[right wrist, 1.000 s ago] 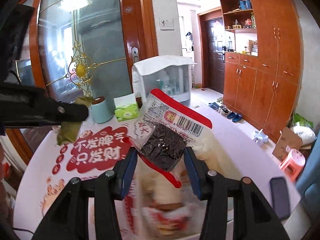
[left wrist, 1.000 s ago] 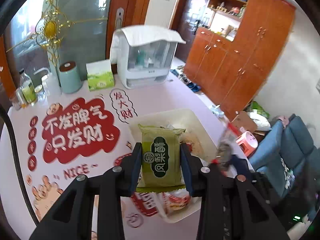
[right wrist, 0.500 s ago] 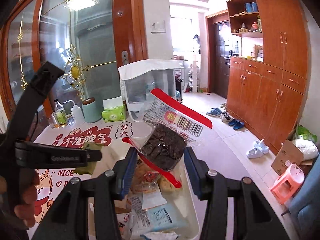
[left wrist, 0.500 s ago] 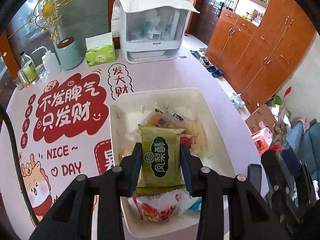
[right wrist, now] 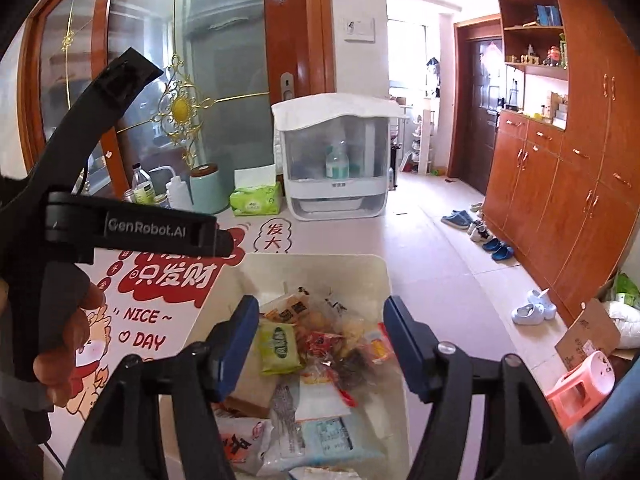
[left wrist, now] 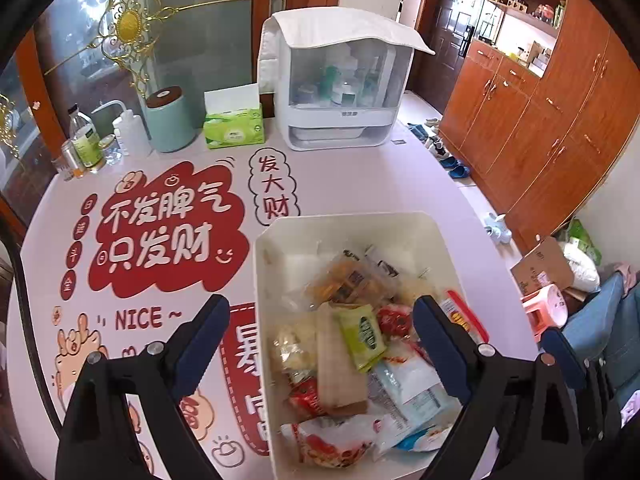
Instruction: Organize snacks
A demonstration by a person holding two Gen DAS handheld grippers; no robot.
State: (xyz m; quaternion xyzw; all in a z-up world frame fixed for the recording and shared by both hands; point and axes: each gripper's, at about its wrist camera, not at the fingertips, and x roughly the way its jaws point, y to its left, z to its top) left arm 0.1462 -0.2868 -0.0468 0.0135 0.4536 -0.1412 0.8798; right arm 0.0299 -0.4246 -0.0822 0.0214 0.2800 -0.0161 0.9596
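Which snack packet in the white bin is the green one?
The green packet with the dark oval label, lying mid-bin beside the tan wrapper; the others are red, orange, clear or pale blue.

A glass door [right wrist: 224,92] with gold scrollwork and a reddish wood frame fills the upper left of the frame. White wall [right wrist: 358,8] beside it carries a switch plate [right wrist: 359,30]. At right, tall orange-brown wooden cabinets [right wrist: 568,184] run along the wall, with open shelves [right wrist: 532,28] above. A dark door [right wrist: 482,112] stands at the far end. The pale floor [right wrist: 432,264] holds scattered shoes [right wrist: 486,236], a pink stool [right wrist: 584,384] and a cardboard box [right wrist: 588,340]. Daylight brightens the back.
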